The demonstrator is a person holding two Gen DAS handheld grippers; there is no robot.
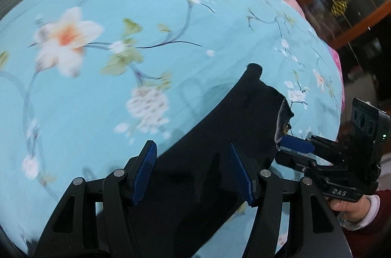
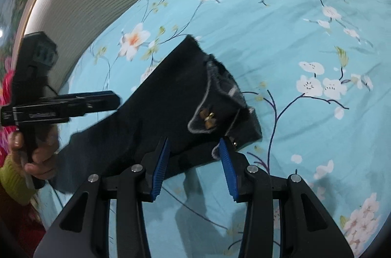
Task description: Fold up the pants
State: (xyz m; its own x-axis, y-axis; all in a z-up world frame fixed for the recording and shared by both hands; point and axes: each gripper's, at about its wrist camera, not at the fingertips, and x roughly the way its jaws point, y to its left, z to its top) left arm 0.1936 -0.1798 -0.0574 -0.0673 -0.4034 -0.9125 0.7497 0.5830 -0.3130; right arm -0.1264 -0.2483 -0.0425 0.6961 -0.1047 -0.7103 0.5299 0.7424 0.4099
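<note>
Black pants point(image 2: 171, 96) lie on the floral blue bedsheet point(image 2: 305, 50), waistband end with gold buttons nearest the right gripper point(image 2: 195, 167). Both grippers spread, pinching nothing; left gripper point(image 1: 193, 172) hovers over the leg. Risk: a pinch catching only the top layer would let the lower one sag (crooked fold). No containers in view

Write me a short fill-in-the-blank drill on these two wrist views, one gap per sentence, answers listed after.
1. The pants lying on the bedsheet are ____ in colour.
2. The sheet's background colour is light ____.
3. Both the left gripper and the right gripper have jaws that stand ____, gripping nothing.
4. The pads on the gripper fingers are ____ in colour.

Answers: black; blue; open; blue
</note>
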